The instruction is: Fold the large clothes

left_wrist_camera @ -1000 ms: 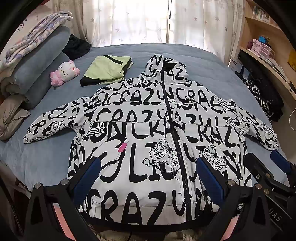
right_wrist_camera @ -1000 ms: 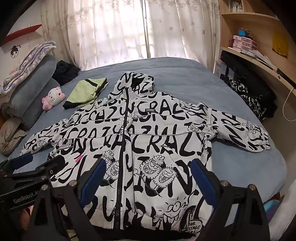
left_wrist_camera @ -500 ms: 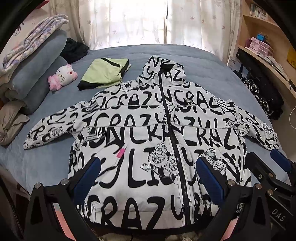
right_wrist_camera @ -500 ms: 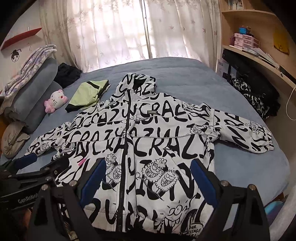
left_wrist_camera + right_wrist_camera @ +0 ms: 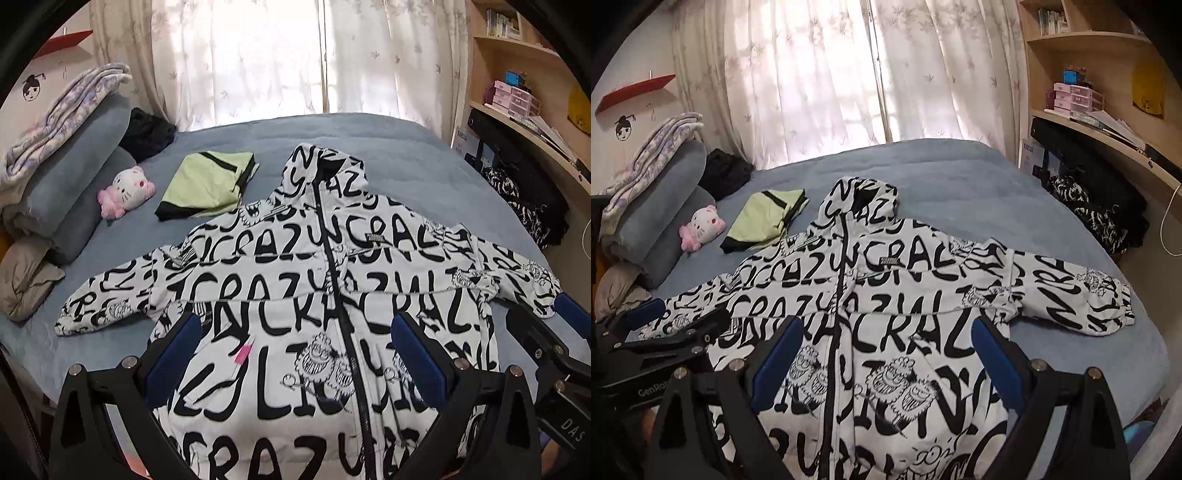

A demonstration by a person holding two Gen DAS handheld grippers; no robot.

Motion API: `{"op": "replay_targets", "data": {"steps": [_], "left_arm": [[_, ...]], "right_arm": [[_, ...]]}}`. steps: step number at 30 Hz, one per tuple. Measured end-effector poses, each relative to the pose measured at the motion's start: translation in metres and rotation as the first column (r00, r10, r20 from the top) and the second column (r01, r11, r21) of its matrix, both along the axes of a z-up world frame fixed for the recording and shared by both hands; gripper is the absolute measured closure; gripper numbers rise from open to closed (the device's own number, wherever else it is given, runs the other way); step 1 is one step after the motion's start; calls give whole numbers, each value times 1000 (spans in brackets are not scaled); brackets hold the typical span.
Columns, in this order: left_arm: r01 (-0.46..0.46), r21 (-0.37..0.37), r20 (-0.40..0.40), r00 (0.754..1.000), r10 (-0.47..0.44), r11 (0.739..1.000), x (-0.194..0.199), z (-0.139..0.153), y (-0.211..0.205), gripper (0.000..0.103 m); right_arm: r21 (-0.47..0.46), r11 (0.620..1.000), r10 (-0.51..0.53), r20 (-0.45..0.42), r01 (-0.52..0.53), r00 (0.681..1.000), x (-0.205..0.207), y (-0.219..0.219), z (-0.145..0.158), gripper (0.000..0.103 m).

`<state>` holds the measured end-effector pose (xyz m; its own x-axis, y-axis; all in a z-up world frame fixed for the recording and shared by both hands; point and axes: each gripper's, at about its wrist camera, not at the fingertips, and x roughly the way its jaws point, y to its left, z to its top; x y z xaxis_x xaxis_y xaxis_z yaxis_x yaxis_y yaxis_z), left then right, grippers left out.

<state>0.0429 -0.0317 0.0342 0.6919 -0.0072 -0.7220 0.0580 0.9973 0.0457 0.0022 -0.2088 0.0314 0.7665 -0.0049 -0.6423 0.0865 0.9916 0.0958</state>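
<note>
A large white hooded jacket [image 5: 280, 266] with black "CRAZY" lettering lies flat, front up and zipped, on the blue bed; it also shows in the right wrist view [image 5: 886, 295]. Both sleeves are spread out to the sides. My left gripper [image 5: 295, 354] is open and empty, hovering over the jacket's lower front. My right gripper [image 5: 882, 354] is open and empty, also over the lower front, to the right of the left one. Each gripper shows at the edge of the other's view.
A folded green and black garment [image 5: 207, 184] lies by the jacket's left shoulder. A Hello Kitty plush [image 5: 125, 190] and stacked pillows and blankets [image 5: 62, 158] are at the left. A dark garment pile [image 5: 1097, 210] hangs under a desk shelf at the right.
Both cameras have tilted up and moved in a little, so the jacket sits lower in the views. The jacket has not moved. Both grippers stay open.
</note>
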Motion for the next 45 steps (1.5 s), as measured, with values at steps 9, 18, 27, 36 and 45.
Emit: {"op": "replay_targets", "data": {"steps": [9,18,27,36,45], "left_arm": [[7,49,121,993,-13,999,20,23,-26,2],[117,-10,165,980,-114,993,51,29,-62,1],[115,51,85,989,-119,992,100,-8,-108,1],[132,103,-6,991,-132,986,135,-58,-147,1],[200,39,-34,979,-199,979,152,-88,-163,1]], "right_arm": [[-24,996,-88,60,90,994,12,-30,20,10],[27,958,-287,78,286,955,32,-103,17,10],[97,859,-497,-69,502,865,45,-197,-32,18],[243,609,-694,-297,755,656,23,-314,-129,18],[364,406,-737,-411,838,536,-1,-360,-207,19]]}}
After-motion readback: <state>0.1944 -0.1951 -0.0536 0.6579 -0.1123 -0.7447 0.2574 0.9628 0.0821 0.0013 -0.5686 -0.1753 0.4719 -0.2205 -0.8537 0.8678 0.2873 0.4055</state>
